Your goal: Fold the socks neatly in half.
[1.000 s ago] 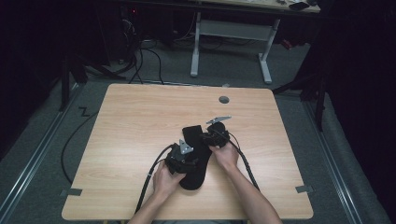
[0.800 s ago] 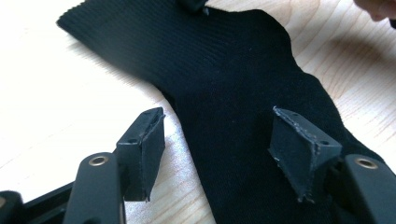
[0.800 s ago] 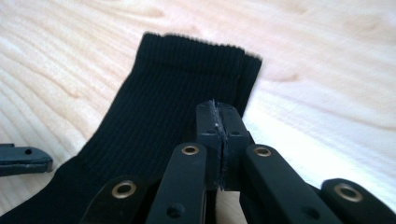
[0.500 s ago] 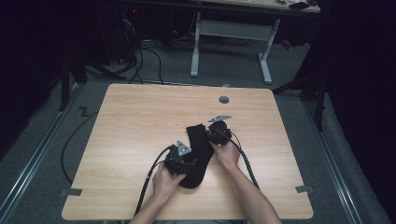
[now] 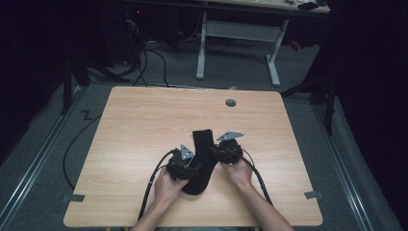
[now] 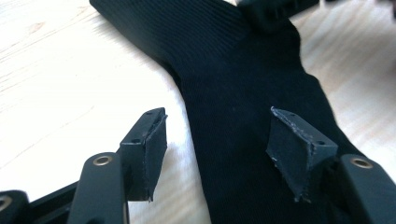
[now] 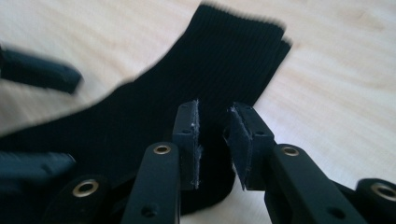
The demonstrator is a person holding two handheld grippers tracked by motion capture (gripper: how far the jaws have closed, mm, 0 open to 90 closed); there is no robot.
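Observation:
A black ribbed sock (image 5: 203,144) lies flat on the wooden table (image 5: 144,125), cuff pointing away from me. My left gripper (image 5: 188,166) rests at the sock's left edge near the foot. In the left gripper view its jaws (image 6: 217,116) stand wide open, one pad over bare wood, the other over the sock (image 6: 233,79). My right gripper (image 5: 220,153) sits at the sock's right edge by the heel. Its jaws (image 7: 212,109) have just been opening and show a narrow gap above the sock (image 7: 224,51), pressing on nothing.
A round grommet hole (image 5: 231,102) sits near the table's far edge. Cables trail from both grippers toward the near edge. Beyond the table stand a white desk frame (image 5: 235,33) and floor cables (image 5: 144,53).
The right gripper has drawn back toward the near edge along the sock's right side. The left gripper has kept its place.

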